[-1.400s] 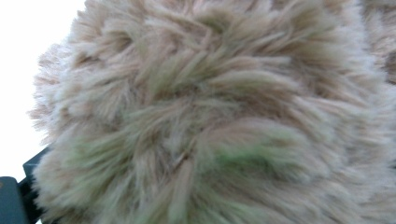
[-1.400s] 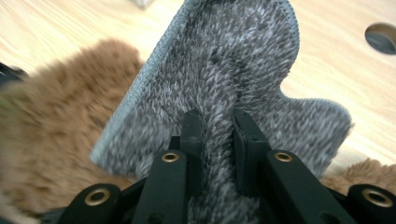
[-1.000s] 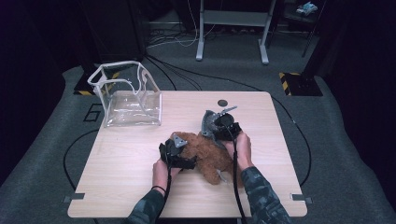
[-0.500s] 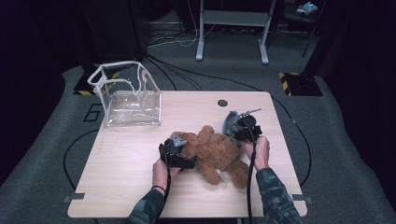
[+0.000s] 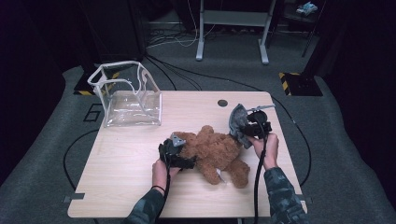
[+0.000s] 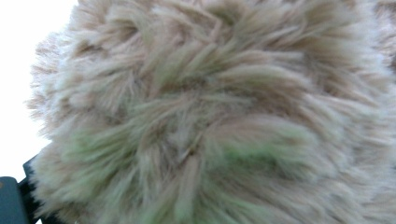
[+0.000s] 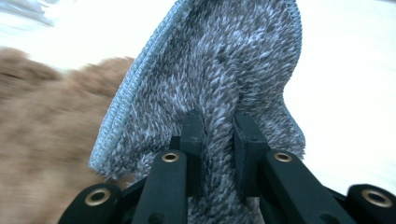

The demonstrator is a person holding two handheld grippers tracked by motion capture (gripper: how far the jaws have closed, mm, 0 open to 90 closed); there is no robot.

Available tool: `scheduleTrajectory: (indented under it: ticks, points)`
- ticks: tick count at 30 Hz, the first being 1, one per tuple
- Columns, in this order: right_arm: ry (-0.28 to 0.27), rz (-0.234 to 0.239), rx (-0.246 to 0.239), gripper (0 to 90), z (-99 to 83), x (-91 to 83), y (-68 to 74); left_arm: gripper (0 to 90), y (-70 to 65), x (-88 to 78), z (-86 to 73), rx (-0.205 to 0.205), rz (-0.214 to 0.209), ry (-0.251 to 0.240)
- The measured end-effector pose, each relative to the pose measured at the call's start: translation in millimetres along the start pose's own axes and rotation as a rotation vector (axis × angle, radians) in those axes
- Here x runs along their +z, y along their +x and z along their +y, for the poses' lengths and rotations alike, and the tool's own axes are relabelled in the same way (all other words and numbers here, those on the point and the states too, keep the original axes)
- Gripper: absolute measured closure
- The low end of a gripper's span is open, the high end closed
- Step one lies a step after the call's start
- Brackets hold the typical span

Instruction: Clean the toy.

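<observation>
Since a second ago, your right gripper (image 5: 244, 126) is carrying the grey cloth (image 5: 236, 122) off the teddy bear (image 5: 215, 151) and out toward the right side of the table (image 5: 121, 163), while your left gripper (image 5: 173, 154) is staying put against the bear's head end. You are pinching the cloth firmly: in the right gripper view the two black jaws are pressed close with a fold of the grey cloth (image 7: 219, 88) bunched between them, and the rest is fanning upward, limp and creased. The cloth is hanging just above the table, beside the bear's upper side and no longer draped on it.

You are handling something light, soft and floppy here. The cloth is looking like a thick, fuzzy microfibre with a stitched edge; it is not going to slip easily, but it is going to sag and fold wherever you are not supporting it. Gripping near a hemmed edge or corner is probably giving you more control than a mid-panel bunch.

The bear is plush, squashy and unbreakable, lying on its side across the middle of the table. In the left gripper view the fur (image 6: 210, 116) is crowding the lens, so you cannot tell whether that gripper is spread or clamped on it. A limb or an ear is offering a firmer hold than the round body.

The clear bag (image 5: 126, 98) is standing open at the far left corner, well apart from both.
</observation>
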State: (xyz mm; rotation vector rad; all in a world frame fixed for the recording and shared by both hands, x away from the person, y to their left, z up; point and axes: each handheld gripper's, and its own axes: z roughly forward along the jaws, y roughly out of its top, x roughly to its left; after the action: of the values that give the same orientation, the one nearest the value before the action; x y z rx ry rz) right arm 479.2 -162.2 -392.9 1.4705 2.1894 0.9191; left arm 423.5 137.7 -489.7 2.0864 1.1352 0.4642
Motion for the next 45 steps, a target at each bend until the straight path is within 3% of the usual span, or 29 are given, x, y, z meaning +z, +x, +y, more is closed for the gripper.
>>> scheduleTrajectory:
  ticks: [8, 11, 16, 19, 23, 26, 30, 39, 41, 45]
  points:
    - [-0.056, 0.091, -0.083, 76.5, 20.8, -10.8, 41.4, 0.0, -0.4, -0.2, 0.1, 0.0, 0.002, 0.002]
    - [-0.064, 0.165, -0.085, 76.4, 24.2, -7.1, 56.6, 0.0, -0.6, -0.2, 0.1, -0.001, 0.001, 0.003]
    - [-0.035, 0.217, -0.158, 76.2, 28.0, 5.2, 92.5, 0.0, -1.3, -0.2, 0.2, -0.007, 0.002, 0.004]
    - [0.002, 0.247, -0.169, 75.9, 25.7, 16.0, 111.0, 0.0, -1.0, 0.1, 0.1, -0.006, 0.005, 0.0]
    - [0.056, 0.218, -0.179, 76.0, 15.9, 36.8, 118.7, 0.0, -1.7, 0.5, 0.1, -0.007, 0.011, -0.004]
    - [0.059, 0.168, -0.208, 76.2, 10.7, 41.0, 118.7, 0.0, -1.9, 0.6, -0.1, -0.011, 0.013, -0.006]
    - [0.053, 0.104, -0.244, 76.1, 9.4, 31.9, 113.6, 0.0, -0.4, 0.0, -0.5, -0.007, 0.002, 0.006]
    - [0.038, 0.032, -0.171, 76.4, -4.4, 9.2, 65.6, 0.0, -1.4, -0.1, -1.5, -0.011, 0.004, 0.008]
    - [0.038, 0.014, -0.132, 76.4, -9.9, 5.0, 54.2, 0.0, -1.3, 0.3, -2.2, -0.011, 0.002, 0.002]
    - [0.055, -0.006, -0.097, 76.4, -20.9, 5.5, 37.7, 0.0, -2.0, 0.4, -5.0, -0.006, 0.002, -0.012]
